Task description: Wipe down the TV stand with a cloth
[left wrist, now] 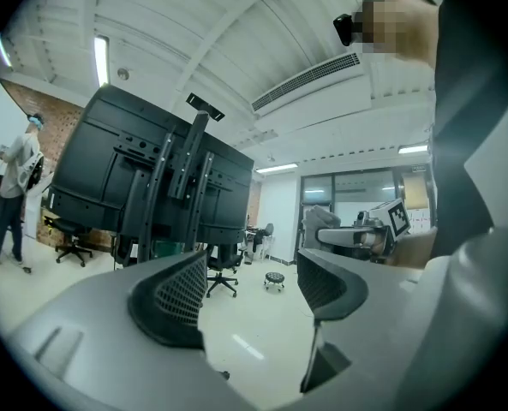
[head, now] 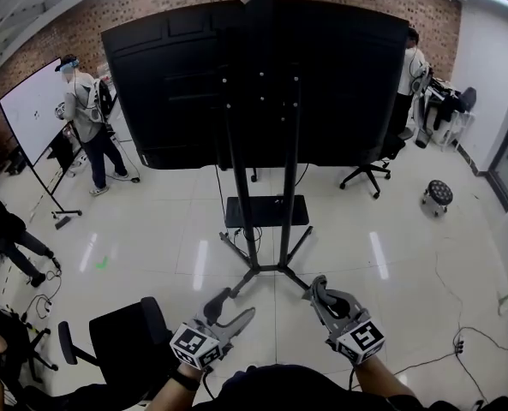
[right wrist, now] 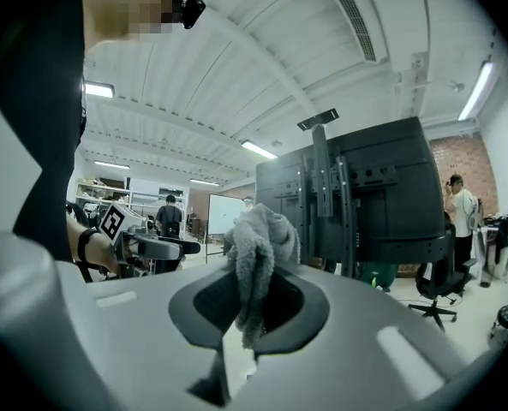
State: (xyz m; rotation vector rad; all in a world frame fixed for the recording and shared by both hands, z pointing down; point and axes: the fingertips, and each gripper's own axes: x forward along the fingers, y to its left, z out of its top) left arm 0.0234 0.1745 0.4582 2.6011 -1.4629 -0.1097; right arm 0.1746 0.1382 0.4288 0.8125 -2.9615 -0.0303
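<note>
one fuzzy grey cloth [right wrist: 258, 247] sits pinched between the clamped jaws of the right gripper [right wrist: 250, 308]. the left gripper [left wrist: 252, 288] gapes, holding nothing. one black metal tv stand [head: 266, 212] stands ahead, apart from both.

pale tiled floor [head: 151, 238] lies open centre left and right — mid-frame the black metal tv stand [head: 266, 211] with splayed feet bars the way, a black office chair [head: 125, 336] crowds lower left.
</note>
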